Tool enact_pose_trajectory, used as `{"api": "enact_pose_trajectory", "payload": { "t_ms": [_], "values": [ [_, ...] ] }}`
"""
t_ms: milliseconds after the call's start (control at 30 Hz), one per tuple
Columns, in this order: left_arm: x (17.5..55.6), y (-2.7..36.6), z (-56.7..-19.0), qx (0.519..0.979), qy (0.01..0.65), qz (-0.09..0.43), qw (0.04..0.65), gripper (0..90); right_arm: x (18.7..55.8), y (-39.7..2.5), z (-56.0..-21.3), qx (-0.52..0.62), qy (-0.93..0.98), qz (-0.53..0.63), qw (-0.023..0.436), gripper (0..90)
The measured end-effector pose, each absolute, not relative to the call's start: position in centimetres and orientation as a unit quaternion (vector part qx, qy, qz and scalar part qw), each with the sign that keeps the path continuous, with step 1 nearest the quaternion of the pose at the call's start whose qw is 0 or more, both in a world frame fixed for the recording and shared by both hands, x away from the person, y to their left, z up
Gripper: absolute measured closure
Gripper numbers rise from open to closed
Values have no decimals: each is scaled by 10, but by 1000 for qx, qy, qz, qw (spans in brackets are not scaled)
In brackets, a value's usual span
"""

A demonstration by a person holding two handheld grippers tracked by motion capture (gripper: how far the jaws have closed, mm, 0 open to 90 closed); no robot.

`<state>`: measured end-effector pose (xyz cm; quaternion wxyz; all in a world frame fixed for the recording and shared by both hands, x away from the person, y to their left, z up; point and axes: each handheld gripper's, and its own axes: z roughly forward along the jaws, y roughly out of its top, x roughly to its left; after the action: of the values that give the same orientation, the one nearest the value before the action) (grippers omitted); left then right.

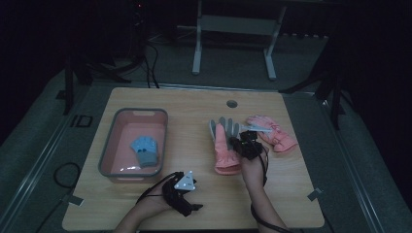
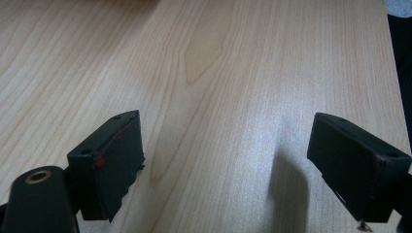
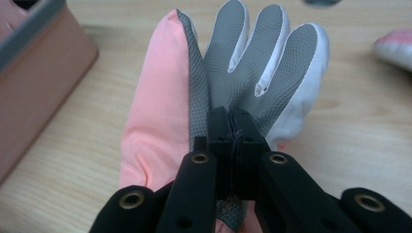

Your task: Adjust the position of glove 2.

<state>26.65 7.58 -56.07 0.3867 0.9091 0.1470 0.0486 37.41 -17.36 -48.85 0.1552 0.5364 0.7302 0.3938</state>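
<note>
- The right gripper (image 3: pixel 232 138) has its jaws pinched together on the grey palm fabric of a pink ski glove (image 3: pixel 160 116), at the base of the glove's fingers; in the high view that glove (image 1: pixel 224 145) lies on the table to the right of the pink basin (image 1: pixel 110 145), cuff toward the person.
- The left gripper (image 2: pixel 228 160) hangs idle with its jaws spread wide over bare wood, holding nothing; in the high view it (image 1: pixel 190 201) sits just in front of the basin's near right corner.
- The step in hand looks like lifting this glove to carry it to the basin; the pinch takes only a fold of palm fabric, so I would raise it slowly and straight up — a quick tug could let the thin layer slip out.
- The cuff end looks padded and will likely dangle below the jaws; carry it high enough to clear the basin's grey rim, then bring it down over the open floor rather than onto the rim.
- The blue knit glove (image 1: pixel 145 150) already lies toward the basin's right wall; aiming left of it leaves room — though landing on top would probably do no harm.
- Count: two pink ski gloves — the held one and a second (image 1: pixel 272 132) lying farther right of the basin; one blue knit glove, inside it; one basin; two grippers.
</note>
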Motion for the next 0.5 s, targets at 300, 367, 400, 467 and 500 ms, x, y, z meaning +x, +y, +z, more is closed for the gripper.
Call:
{"api": "enact_pose_trajectory", "payload": {
  "t_ms": [300,367,400,467,500],
  "values": [
    [267,76,-561,909,148,50,386,133,372,-167,-515,552,728,380,143,880],
    [267,77,-560,911,143,50,383,134,373,-166,-522,555,731,371,142,879],
    [267,77,-560,911,142,50,383,133,374,-166,-525,555,733,367,143,877],
    [266,77,-561,911,143,49,383,134,374,-167,-529,555,733,367,143,871],
    [266,76,-561,911,145,49,384,133,374,-168,-529,554,734,367,143,864]
  ]
}}
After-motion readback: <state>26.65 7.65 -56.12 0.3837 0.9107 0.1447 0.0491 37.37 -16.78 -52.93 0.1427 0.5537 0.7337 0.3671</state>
